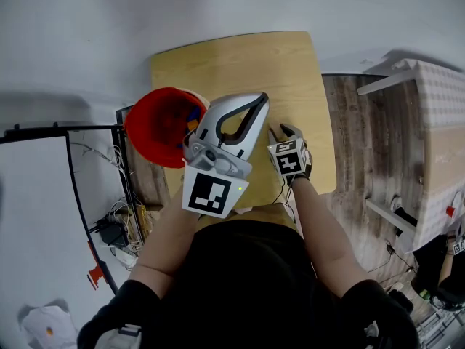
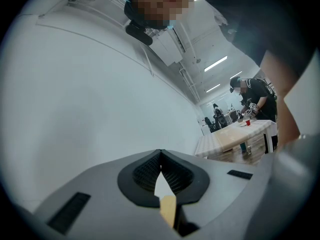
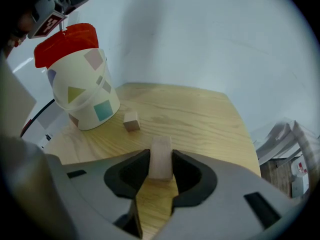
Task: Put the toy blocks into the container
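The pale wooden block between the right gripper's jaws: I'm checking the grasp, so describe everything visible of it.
The pale wooden block is a smooth, unpainted rectangular piece with faint grain, standing upright. The right gripper has its black pads pressed on the block's two sides. Its lower end meets the light wooden table; whether it rests there or is lifted cannot be told. It stands apart from the small wooden cube beyond it.

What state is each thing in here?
Right gripper: shut on wooden block.
Left gripper: jaws together.
Small cube: loose on table, beside container.
Container: on table, red lid tilted up.
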Tool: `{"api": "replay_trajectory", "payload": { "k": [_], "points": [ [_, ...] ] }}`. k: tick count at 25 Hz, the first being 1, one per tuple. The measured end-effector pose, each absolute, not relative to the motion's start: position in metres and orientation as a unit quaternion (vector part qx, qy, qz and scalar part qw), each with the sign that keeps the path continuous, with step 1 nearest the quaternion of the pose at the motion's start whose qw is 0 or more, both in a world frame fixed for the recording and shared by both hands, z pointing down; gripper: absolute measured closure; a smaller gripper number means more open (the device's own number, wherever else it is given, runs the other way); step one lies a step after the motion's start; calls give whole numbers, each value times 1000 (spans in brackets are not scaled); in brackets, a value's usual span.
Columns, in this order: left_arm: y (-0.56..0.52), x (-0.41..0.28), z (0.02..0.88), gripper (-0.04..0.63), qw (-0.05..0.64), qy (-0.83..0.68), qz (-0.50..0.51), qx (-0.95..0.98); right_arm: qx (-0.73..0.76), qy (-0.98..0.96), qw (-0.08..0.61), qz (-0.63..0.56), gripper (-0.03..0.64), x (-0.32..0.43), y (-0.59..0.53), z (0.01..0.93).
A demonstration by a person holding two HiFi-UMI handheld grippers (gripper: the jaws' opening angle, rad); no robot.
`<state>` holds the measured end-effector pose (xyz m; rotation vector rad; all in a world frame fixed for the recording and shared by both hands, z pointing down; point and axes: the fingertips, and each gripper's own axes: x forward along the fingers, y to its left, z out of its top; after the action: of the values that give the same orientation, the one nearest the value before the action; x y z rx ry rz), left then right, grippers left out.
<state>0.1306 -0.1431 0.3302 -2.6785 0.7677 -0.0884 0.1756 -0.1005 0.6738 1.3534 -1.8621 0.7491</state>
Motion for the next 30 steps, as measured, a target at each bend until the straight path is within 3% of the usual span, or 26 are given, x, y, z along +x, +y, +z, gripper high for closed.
{"api": "replay_trajectory", "payload": {
  "k": [9, 23, 30],
  "points": [
    [-144, 123, 326, 584, 180, 271, -27, -945, 548, -737, 321, 230, 457, 174, -115, 629],
    [-137, 99, 281, 584, 212, 286, 6, -935, 612, -778, 135, -45, 457, 146, -132, 355],
    [-131, 85, 252, 584, 218, 296, 32, -930, 620, -773, 82, -111, 457, 134, -104, 284]
  ]
}}
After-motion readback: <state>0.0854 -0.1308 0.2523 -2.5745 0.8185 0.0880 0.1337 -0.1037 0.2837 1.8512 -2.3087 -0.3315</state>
